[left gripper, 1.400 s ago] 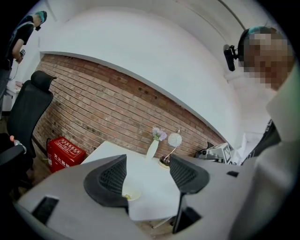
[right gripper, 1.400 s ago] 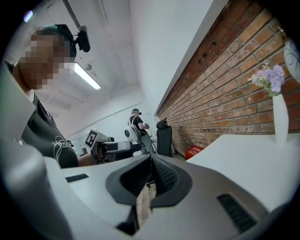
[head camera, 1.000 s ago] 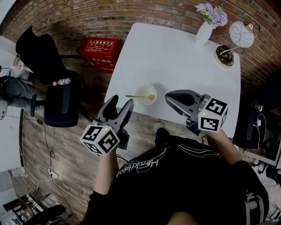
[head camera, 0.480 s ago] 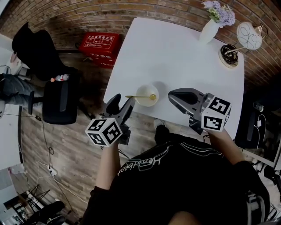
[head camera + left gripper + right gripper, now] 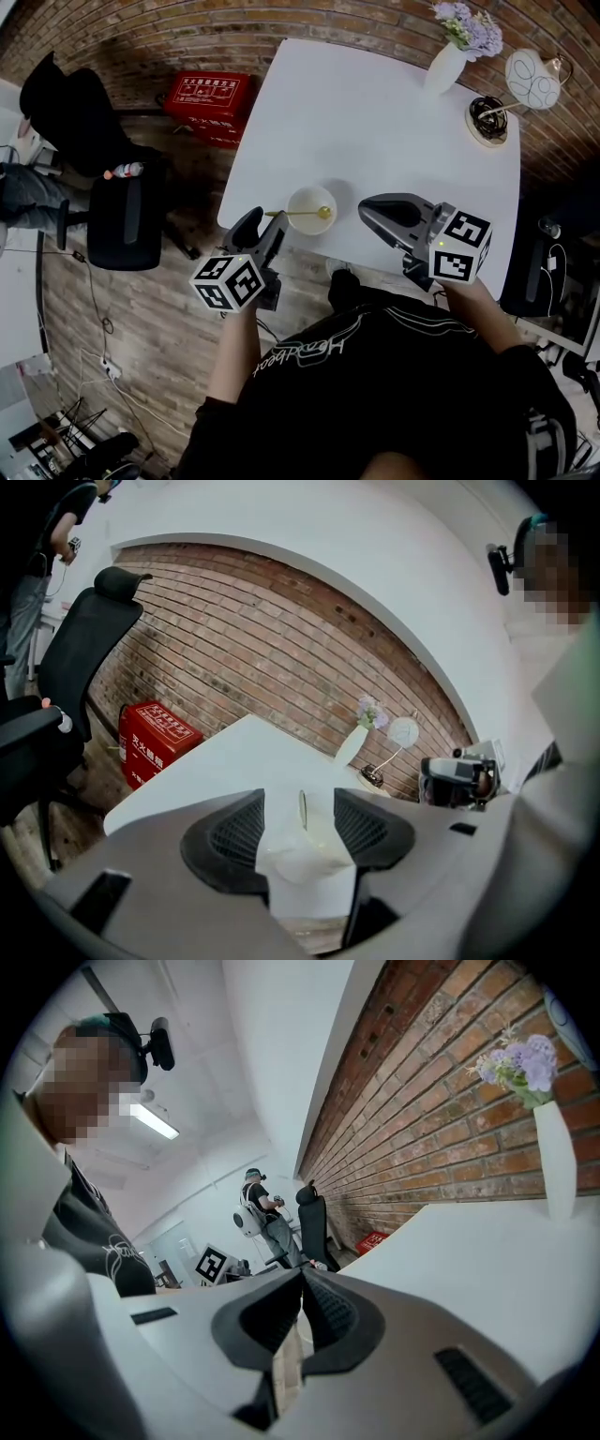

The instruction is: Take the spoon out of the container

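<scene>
Spoon (image 5: 302,213): a slim, gold-coloured utensil lying across the white container (image 5: 314,229), with the bowl end inside and the handle projecting over the rim toward the person's left. The container stands near the front edge of the white counter (image 5: 375,112).

Handling: expect the spoon to be light, rigid and smooth, and its polished finish is likely to slip between pads. Take hold on the projecting handle, clear of the rim. Lift gently, since the container looks light and may tip or slide.

Left hand-held gripper (image 5: 265,221): the jaws are wide and closing, with the spoon handle standing between them. The pads are not yet pressing on it.

Right hand-held gripper (image 5: 368,207): the jaws are together with nothing between them, and it is held near the container's right side.
</scene>
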`<action>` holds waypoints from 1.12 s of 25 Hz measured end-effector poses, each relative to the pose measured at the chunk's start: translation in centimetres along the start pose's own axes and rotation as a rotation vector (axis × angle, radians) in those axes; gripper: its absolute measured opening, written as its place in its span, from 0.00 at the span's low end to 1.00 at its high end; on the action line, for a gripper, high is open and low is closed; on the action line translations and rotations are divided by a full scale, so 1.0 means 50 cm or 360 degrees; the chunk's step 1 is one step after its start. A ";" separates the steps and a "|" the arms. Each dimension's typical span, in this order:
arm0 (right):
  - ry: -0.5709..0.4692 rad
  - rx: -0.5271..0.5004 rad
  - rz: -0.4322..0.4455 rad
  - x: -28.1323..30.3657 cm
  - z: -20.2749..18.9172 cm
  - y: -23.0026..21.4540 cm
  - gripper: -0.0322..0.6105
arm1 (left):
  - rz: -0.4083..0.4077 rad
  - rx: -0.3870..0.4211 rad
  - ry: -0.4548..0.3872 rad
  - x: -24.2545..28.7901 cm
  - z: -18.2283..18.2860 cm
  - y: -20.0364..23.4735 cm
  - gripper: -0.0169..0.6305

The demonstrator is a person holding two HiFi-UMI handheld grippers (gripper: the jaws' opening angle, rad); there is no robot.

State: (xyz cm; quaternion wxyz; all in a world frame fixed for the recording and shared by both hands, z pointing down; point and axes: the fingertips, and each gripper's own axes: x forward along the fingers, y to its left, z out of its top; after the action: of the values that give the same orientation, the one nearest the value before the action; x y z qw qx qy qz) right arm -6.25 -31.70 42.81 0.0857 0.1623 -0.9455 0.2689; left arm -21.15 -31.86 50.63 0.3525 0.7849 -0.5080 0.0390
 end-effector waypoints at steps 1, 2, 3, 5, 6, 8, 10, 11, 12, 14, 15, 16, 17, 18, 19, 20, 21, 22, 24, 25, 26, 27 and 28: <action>0.0003 0.0000 0.0003 0.001 -0.001 0.000 0.05 | 0.0004 -0.0007 0.0006 0.003 -0.003 0.002 0.37; 0.0005 0.0000 0.0004 0.002 -0.001 -0.001 0.05 | 0.0007 -0.0014 0.0012 0.006 -0.006 0.004 0.36; 0.0007 0.0000 0.0004 0.003 -0.002 -0.002 0.05 | 0.0009 -0.0021 0.0016 0.009 -0.009 0.005 0.35; 0.0010 0.0002 0.0000 0.004 -0.003 -0.005 0.05 | 0.0009 -0.0035 0.0015 0.011 -0.012 0.009 0.32; 0.0011 0.0004 -0.0003 0.004 -0.003 -0.007 0.05 | 0.0006 -0.0040 0.0010 0.011 -0.012 0.009 0.30; 0.0016 0.0008 -0.0009 0.003 -0.004 -0.010 0.05 | -0.0016 -0.0048 -0.0004 0.012 -0.010 0.004 0.22; 0.0020 0.0014 -0.0015 0.003 -0.006 -0.013 0.05 | -0.0039 -0.0049 -0.0008 0.014 -0.010 -0.003 0.19; 0.0022 0.0017 -0.0019 0.003 -0.007 -0.014 0.05 | -0.0043 -0.0046 -0.0004 0.015 -0.011 -0.006 0.19; 0.0024 0.0020 -0.0021 0.003 -0.008 -0.015 0.05 | -0.0043 -0.0043 0.0000 0.016 -0.012 -0.007 0.16; 0.0026 0.0023 -0.0023 0.004 -0.009 -0.016 0.05 | -0.0040 -0.0040 0.0006 0.017 -0.015 -0.009 0.12; 0.0026 0.0024 -0.0023 0.004 -0.010 -0.017 0.05 | -0.0036 -0.0041 0.0009 0.018 -0.015 -0.009 0.10; 0.0027 0.0025 -0.0025 0.004 -0.010 -0.017 0.05 | -0.0029 -0.0042 0.0011 0.019 -0.016 -0.009 0.09; 0.0028 0.0026 -0.0027 0.003 -0.011 -0.018 0.05 | -0.0024 -0.0044 0.0012 0.019 -0.016 -0.008 0.08; 0.0029 0.0028 -0.0030 0.003 -0.012 -0.018 0.05 | -0.0021 -0.0045 0.0011 0.018 -0.016 -0.008 0.07; 0.0030 0.0029 -0.0032 0.002 -0.013 -0.018 0.05 | -0.0021 -0.0046 0.0011 0.018 -0.017 -0.008 0.06; 0.0031 0.0031 -0.0034 0.002 -0.014 -0.018 0.05 | -0.0021 -0.0042 0.0011 0.017 -0.017 -0.008 0.05; 0.0031 0.0033 -0.0035 0.002 -0.015 -0.017 0.05 | -0.0018 -0.0034 0.0011 0.016 -0.016 -0.008 0.05; 0.0031 0.0034 -0.0036 0.001 -0.016 -0.017 0.05 | -0.0013 -0.0024 0.0012 0.016 -0.016 -0.008 0.05; 0.0032 0.0037 -0.0038 0.001 -0.018 -0.018 0.05 | -0.0006 -0.0014 0.0014 0.016 -0.016 -0.008 0.05; 0.0032 0.0039 -0.0039 0.001 -0.018 -0.018 0.05 | -0.0006 -0.0016 0.0015 0.016 -0.016 -0.008 0.04; 0.0032 0.0041 -0.0040 0.000 -0.018 -0.019 0.05 | -0.0007 -0.0021 0.0015 0.017 -0.015 -0.008 0.04; 0.0032 0.0042 -0.0041 0.000 -0.018 -0.020 0.05 | -0.0008 -0.0024 0.0016 0.017 -0.015 -0.009 0.04; 0.0033 0.0044 -0.0042 0.000 -0.019 -0.020 0.05 | -0.0009 -0.0024 0.0015 0.017 -0.014 -0.010 0.04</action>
State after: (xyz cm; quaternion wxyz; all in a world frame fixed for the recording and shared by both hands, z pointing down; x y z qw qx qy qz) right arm -5.84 -32.00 44.07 0.0967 0.1731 -0.9386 0.2823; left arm -20.11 -31.98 51.27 0.3610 0.7835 -0.5044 0.0379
